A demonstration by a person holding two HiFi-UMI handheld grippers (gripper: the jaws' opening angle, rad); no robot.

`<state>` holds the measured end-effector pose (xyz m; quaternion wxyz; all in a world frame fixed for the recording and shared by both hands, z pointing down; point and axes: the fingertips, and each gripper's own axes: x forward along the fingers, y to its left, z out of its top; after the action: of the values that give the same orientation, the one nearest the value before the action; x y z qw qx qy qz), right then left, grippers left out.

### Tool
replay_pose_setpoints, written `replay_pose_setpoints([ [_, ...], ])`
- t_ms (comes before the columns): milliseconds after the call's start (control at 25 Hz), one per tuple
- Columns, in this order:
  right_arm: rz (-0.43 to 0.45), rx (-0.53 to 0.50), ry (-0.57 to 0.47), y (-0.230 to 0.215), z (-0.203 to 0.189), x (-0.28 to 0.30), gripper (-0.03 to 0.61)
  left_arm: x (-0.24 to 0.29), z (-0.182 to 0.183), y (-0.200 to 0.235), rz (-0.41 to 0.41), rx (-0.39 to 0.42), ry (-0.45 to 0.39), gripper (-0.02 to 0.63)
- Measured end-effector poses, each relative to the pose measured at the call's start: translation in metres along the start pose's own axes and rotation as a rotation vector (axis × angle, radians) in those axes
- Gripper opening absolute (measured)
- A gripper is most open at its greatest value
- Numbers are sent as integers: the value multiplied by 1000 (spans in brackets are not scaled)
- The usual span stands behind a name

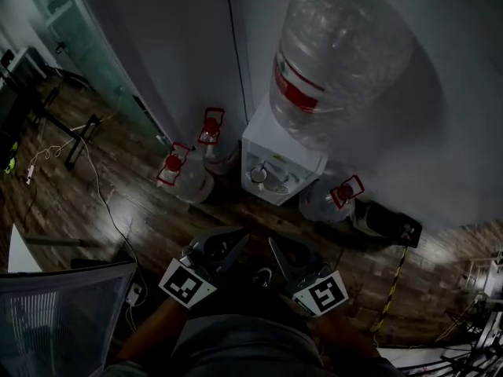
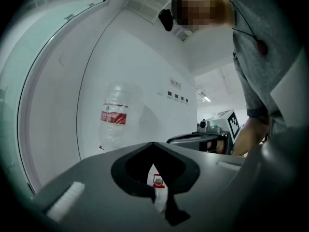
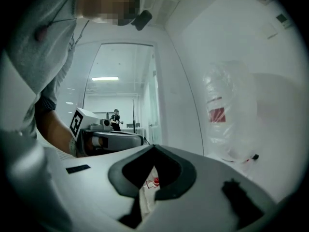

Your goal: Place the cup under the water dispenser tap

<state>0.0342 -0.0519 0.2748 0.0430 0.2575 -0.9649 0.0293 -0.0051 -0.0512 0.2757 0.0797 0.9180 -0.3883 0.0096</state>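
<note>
The white water dispenser (image 1: 283, 163) stands against the wall with a large clear bottle (image 1: 338, 53) on top. A small round thing that looks like a cup (image 1: 258, 174) sits in its tap recess. Both grippers hang close to my body, well short of the dispenser. My left gripper (image 1: 236, 238) (image 2: 153, 144) has its jaw tips together with nothing between them. So does my right gripper (image 1: 275, 246) (image 3: 154, 146). Each gripper view shows the dispenser bottle (image 2: 116, 117) (image 3: 227, 115) ahead and the other gripper beside it.
Spare water bottles with red caps (image 1: 185, 175) (image 1: 216, 144) (image 1: 330, 199) stand on the wooden floor around the dispenser. A black box (image 1: 389, 222) lies at its right. Cables (image 1: 102, 195) run across the floor at left, beside a glass partition (image 1: 94, 53). A mesh chair (image 1: 55, 312) is at lower left.
</note>
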Motion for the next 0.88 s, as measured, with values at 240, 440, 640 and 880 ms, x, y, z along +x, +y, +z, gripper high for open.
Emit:
replay_pose_setpoints([
  [240,28,-31,-22,15,50,-11,14,-13,42,-20,-5,23,0,8],
  [440,34,-79,-33,23,81,-16,14,-17,72,-32,-25,45,-19,8],
  [640,14,-48,-47,25,95,-20,14,-18,90,-35,-58,58,-36,8],
  [880,-7,-35,-49,21,102,-13,14,-15,96,-28,-97,57,-28,8],
])
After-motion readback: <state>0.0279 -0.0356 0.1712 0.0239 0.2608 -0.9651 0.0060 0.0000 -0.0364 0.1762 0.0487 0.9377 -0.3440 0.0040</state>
